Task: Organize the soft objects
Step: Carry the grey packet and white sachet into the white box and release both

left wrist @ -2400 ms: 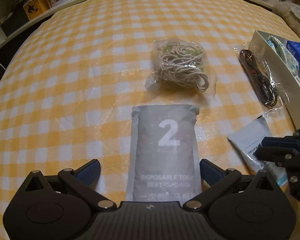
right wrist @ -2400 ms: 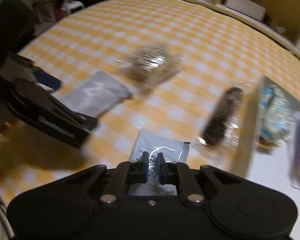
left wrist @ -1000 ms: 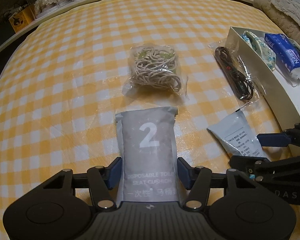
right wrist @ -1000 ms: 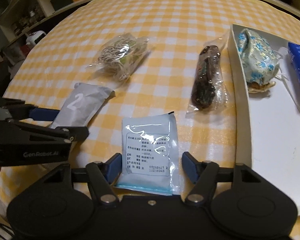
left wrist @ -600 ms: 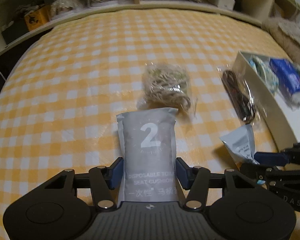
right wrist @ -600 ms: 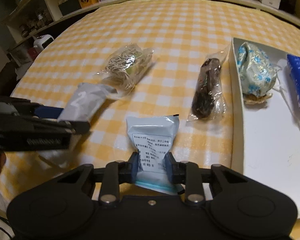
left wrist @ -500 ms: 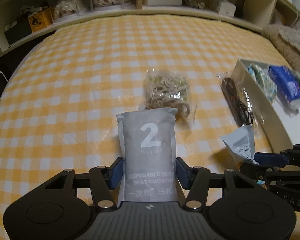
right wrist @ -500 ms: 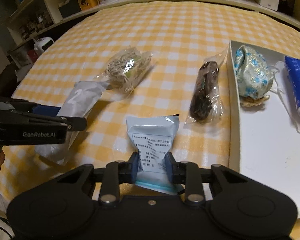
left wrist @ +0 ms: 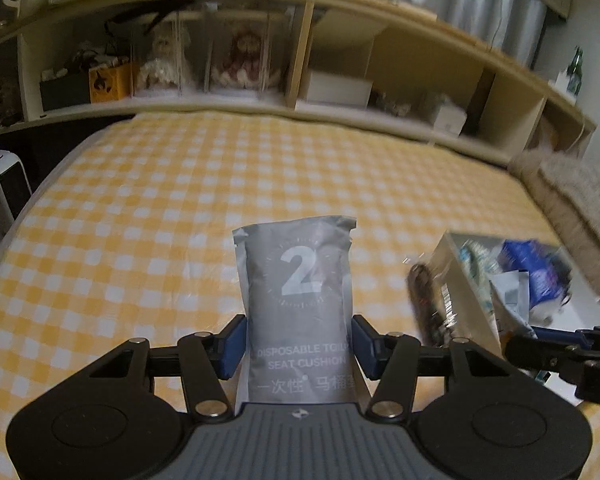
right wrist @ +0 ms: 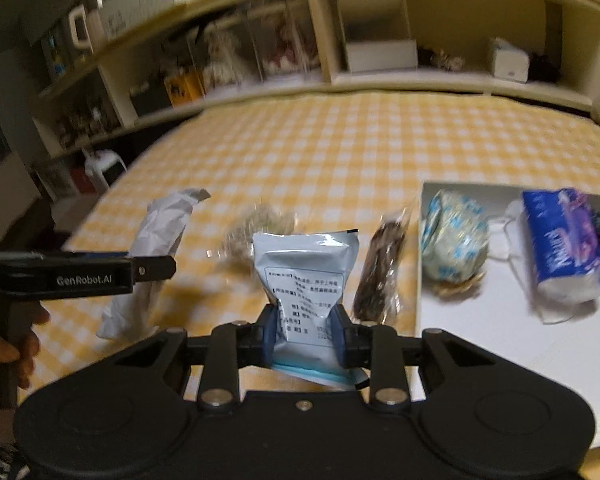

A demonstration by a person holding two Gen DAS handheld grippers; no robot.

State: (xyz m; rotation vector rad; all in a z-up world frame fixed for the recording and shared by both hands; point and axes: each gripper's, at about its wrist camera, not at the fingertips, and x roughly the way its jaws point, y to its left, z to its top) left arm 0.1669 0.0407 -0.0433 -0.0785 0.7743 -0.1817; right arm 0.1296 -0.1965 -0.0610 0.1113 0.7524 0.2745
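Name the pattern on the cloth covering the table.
Yellow-and-white check on the tablecloth, clearest in the left wrist view.

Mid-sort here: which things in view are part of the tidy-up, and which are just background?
Part of the job:
- grey seat-cushion pack, in the left gripper
- pale blue pouch, in the right gripper
- bagged beige cord
- bagged dark item
- white tray, holding floral bundle and blue tissue pack

Just lying about:
- shelf clutter
- white heater
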